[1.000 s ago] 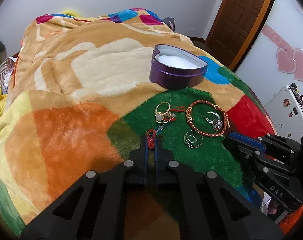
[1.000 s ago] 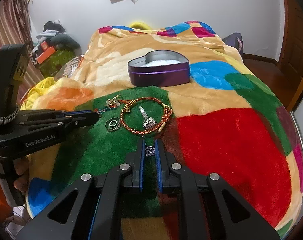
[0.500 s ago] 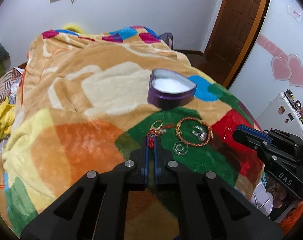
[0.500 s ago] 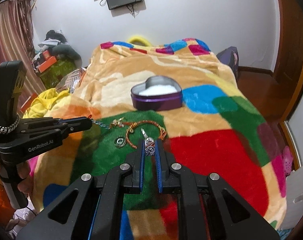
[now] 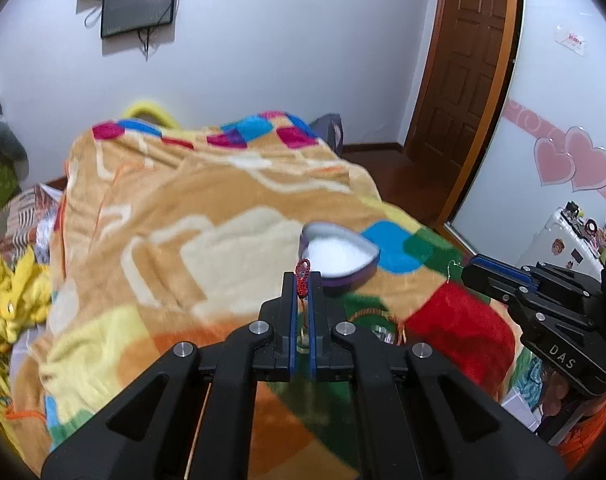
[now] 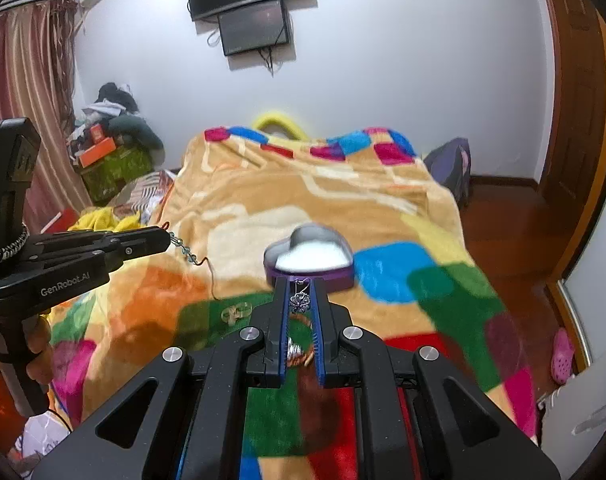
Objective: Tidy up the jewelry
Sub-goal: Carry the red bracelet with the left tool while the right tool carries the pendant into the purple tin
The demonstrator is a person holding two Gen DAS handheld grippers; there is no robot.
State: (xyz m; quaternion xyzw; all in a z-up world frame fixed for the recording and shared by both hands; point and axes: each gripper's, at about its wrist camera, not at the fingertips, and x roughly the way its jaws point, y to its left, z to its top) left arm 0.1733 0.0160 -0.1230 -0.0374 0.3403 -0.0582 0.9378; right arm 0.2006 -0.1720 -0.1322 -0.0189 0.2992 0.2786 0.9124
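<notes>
The left gripper (image 5: 302, 280) is closed on a red cord (image 5: 302, 276), the right gripper (image 6: 301, 300) on a silver pendant (image 6: 300, 300); the heart-shaped tin (image 6: 309, 258) lies straight ahead of both jaws, mid-bed.

Fleecy cloth blanket (image 5: 231, 208), glossy metal heart tin (image 6: 309, 258)

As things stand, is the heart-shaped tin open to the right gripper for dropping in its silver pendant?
Probably yes: the heart-shaped tin sits lidless just ahead of the right gripper, shut on the silver pendant; nothing lies between.
</notes>
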